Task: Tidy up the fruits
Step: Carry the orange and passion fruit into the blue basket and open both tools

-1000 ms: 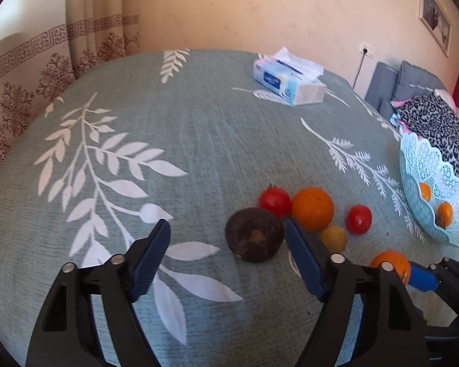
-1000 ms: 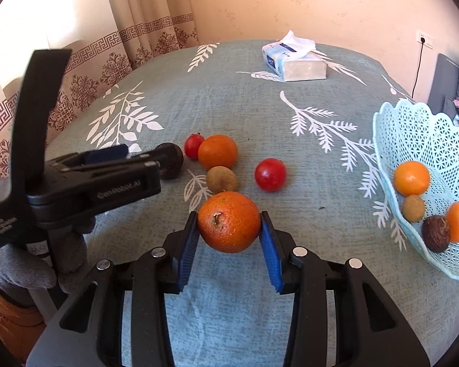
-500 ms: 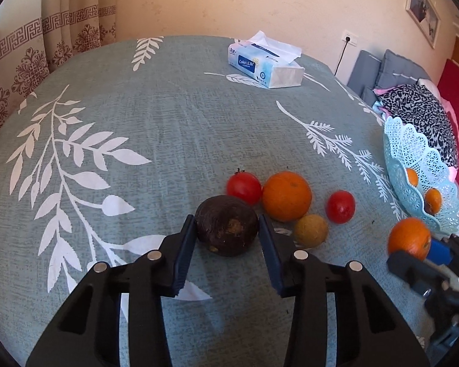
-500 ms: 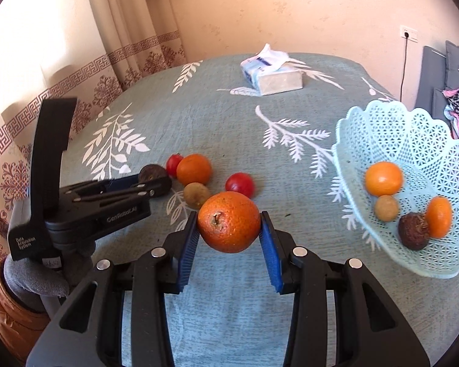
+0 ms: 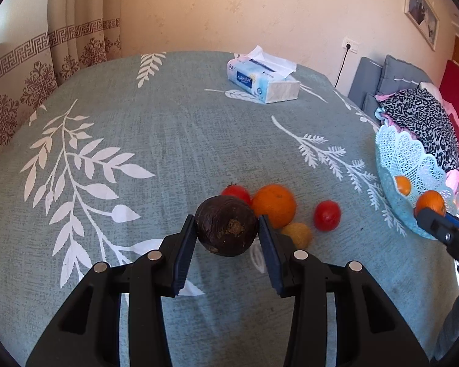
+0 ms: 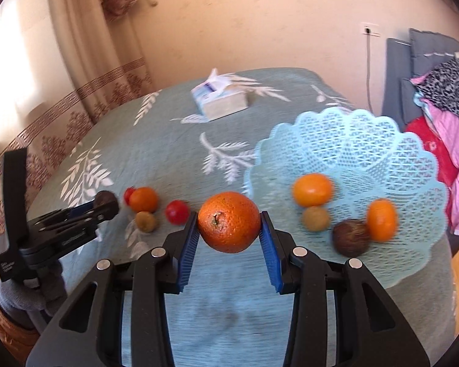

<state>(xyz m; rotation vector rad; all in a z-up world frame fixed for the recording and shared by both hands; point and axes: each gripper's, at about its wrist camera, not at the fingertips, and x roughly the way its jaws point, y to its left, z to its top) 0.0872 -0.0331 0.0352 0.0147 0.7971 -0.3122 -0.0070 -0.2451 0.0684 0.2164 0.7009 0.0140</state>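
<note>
While the left claw pinches a dark brown fruit between its blue pads, having closed on it moments ago, the right claw is clamped on a large orange held beside the pale blue lace basket. Behind the dark fruit, on the teal leaf-print surface, lie another orange, two red tomatoes, and a small yellowish fruit. Inside the basket sit two oranges, a yellowish fruit and a brown one. Farther back rests a tissue box.
</note>
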